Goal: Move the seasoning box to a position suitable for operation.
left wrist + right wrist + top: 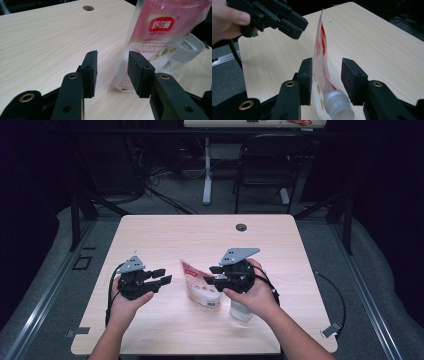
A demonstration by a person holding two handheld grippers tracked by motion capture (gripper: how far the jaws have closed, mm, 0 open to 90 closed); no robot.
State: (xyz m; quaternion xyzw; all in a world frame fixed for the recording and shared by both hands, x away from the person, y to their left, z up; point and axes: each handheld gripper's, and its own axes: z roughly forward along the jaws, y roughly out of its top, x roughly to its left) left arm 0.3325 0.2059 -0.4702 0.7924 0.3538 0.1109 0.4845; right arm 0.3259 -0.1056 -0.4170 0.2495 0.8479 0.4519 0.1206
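Pouch orientation: the red-and-white plastic spouted pouch (200,287) is stood upright on the pale wooden table (200,235), its long axis vertical. It is straddled by the spread, released jaws of the right gripper (325,75), the nearer one. The left gripper (112,70) is held just beside it, open and empty.

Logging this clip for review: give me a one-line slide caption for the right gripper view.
Right claw open astride a standing red-and-white spouted pouch on the wooden table; left claw waits beyond.
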